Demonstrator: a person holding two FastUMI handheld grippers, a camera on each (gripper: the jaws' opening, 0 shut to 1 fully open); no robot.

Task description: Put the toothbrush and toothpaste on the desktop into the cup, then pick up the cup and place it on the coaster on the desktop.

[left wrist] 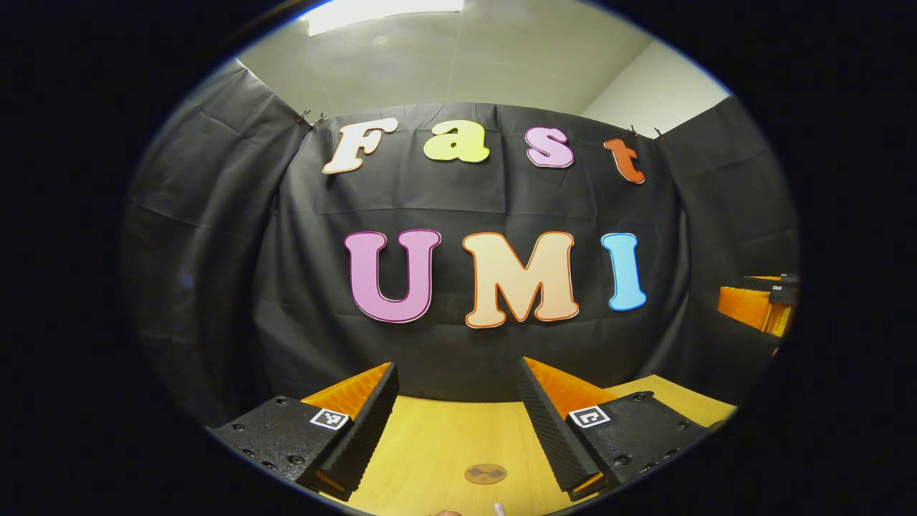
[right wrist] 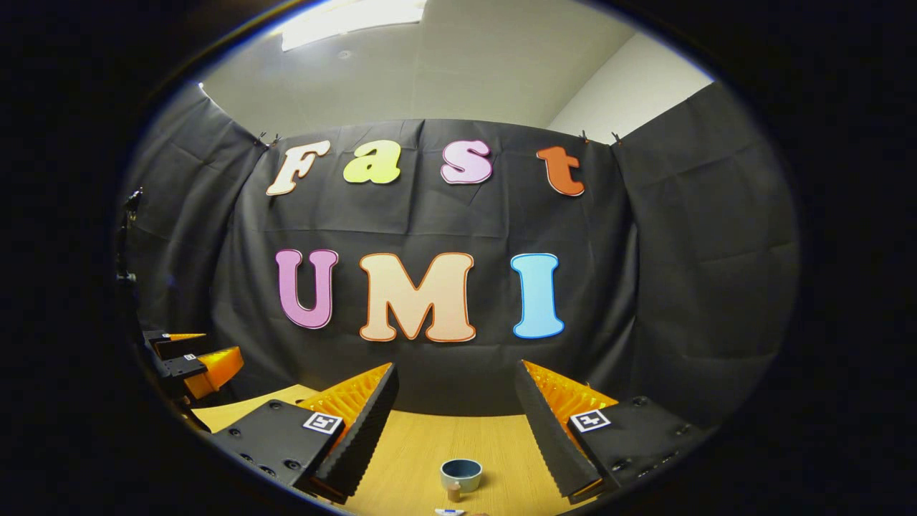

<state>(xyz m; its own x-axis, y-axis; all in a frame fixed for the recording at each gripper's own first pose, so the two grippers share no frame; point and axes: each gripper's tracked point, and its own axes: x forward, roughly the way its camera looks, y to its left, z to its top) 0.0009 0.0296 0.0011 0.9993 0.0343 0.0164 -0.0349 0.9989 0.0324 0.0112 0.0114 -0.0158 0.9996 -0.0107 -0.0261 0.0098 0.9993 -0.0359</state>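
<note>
The left gripper [left wrist: 457, 419] hangs with its 2 fingers spread wide and empty; low between them, at the bottom centre of the left gripper view, a small round brown coaster [left wrist: 485, 473] lies flat on the light wooden desktop [left wrist: 430, 444]. The right gripper [right wrist: 456, 423] is likewise spread and empty, with a low round blue-grey cup [right wrist: 461, 474] at bottom centre of its view.
</note>
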